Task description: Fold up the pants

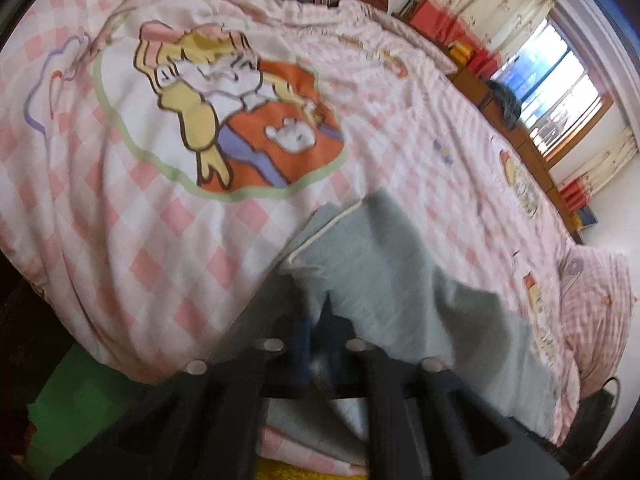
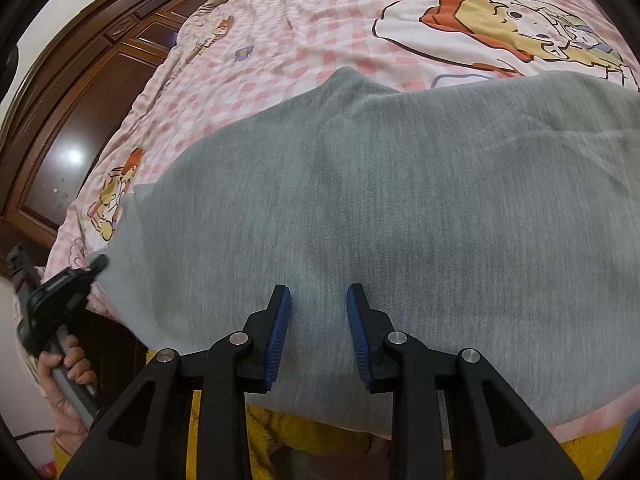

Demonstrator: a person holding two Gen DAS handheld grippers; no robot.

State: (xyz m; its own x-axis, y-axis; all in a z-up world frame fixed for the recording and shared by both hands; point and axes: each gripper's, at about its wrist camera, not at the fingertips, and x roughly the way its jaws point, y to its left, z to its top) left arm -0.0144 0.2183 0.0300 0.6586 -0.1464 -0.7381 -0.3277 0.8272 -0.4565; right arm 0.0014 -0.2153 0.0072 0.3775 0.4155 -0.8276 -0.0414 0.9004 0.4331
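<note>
Grey pants (image 2: 400,200) lie spread on a pink checked bed cover (image 2: 312,40), near the bed's front edge. My right gripper (image 2: 318,300) points down over them, its blue pads (image 2: 280,320) apart with only flat cloth beneath. My left gripper (image 2: 98,264) sits at the pants' left edge, gripped by a person's hand (image 2: 68,360). In the blurred left wrist view, its fingers (image 1: 336,324) are together at my left gripper (image 1: 316,312), with the grey pants (image 1: 392,280) bunched around the tips. A white drawstring (image 1: 332,220) runs along the pants' edge.
A dark wooden wardrobe (image 2: 80,120) stands beside the bed. A window with pale curtains (image 1: 560,80) and a low wooden shelf (image 1: 520,136) line the far side. A checked pillow (image 1: 596,312) lies at the bed's end. Yellow fluffy cloth (image 2: 304,432) shows below the bed edge.
</note>
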